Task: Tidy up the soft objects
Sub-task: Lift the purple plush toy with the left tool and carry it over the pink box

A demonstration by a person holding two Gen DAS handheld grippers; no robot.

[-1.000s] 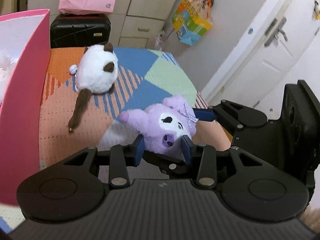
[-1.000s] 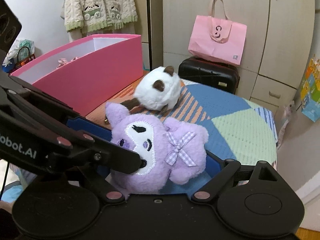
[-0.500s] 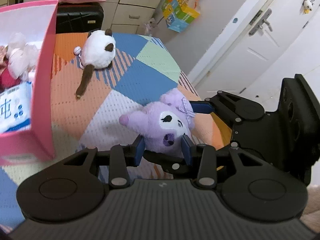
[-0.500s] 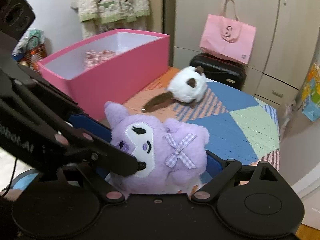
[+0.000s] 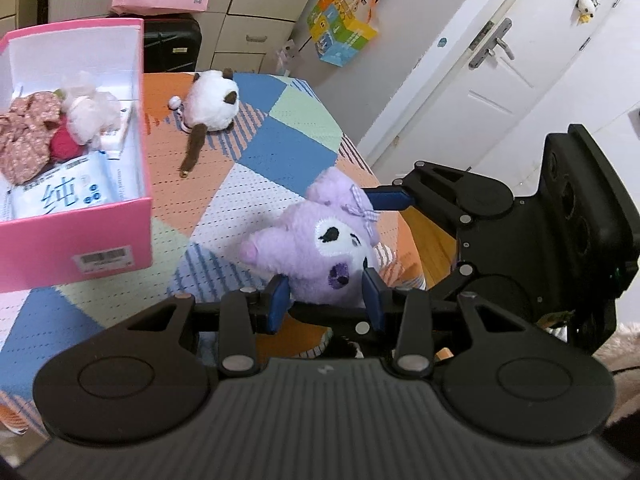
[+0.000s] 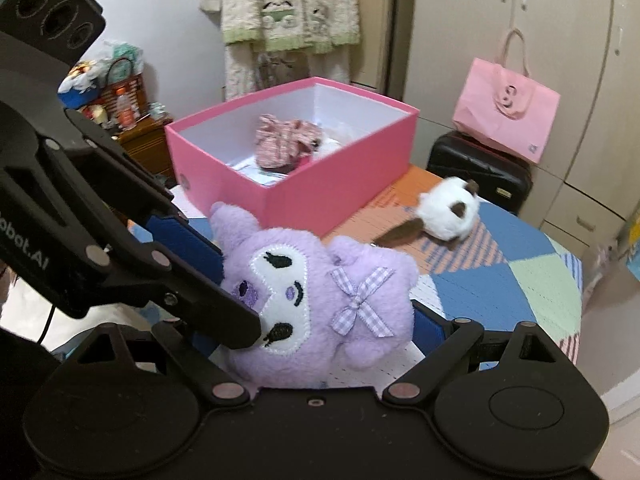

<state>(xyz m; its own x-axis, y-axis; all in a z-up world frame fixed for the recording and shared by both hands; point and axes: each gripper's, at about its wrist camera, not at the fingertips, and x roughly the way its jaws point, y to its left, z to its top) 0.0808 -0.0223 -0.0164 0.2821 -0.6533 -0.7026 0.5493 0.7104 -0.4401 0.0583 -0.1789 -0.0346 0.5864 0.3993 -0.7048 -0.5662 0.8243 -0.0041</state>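
Higher now, both tongs clamped on one purple plush (image 5: 320, 248); one white plush (image 5: 212, 106); one pink box (image 5: 76, 236).

Fuzzy purple plush toy (image 5: 320, 248), matt pink cardboard box (image 5: 76, 236), knitted patchwork cloth (image 5: 280, 148).

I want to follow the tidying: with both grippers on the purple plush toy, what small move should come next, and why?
Probably carry the purple plush toy sideways until it hangs over the open pink cardboard box. Both the left gripper and right gripper clamp it above the patchwork blanket, and the box already holds soft things.
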